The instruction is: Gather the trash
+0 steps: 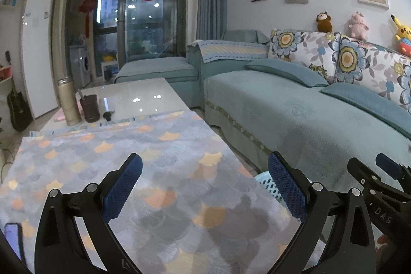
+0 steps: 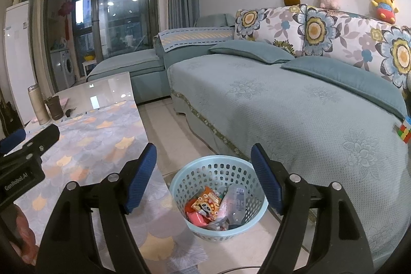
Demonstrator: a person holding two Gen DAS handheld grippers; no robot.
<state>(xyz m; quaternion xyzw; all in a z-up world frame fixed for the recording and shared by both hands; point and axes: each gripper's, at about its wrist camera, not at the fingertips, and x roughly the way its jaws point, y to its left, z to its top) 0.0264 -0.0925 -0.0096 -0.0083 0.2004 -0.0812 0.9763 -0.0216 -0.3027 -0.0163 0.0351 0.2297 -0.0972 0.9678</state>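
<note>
A light blue perforated basket (image 2: 218, 233) stands on the floor between table and sofa. It holds an orange snack wrapper (image 2: 206, 202), a clear plastic bottle (image 2: 236, 199) and a red packet (image 2: 197, 218). My right gripper (image 2: 203, 149) hovers above and just in front of the basket, open, with nothing between its blue pads. My left gripper (image 1: 204, 158) is open and empty over the patterned tablecloth (image 1: 154, 171). Only a piece of the basket's rim (image 1: 267, 182) shows behind its right finger. The right gripper (image 1: 385, 168) appears at the right edge of the left wrist view.
At the table's far end stand a tall thermos (image 1: 68, 102) and a brown cup (image 1: 90, 108). A phone (image 1: 11, 239) lies at the near left corner. The teal sofa (image 2: 295, 120) runs along the right, with a Rubik's cube (image 2: 404, 131) on it.
</note>
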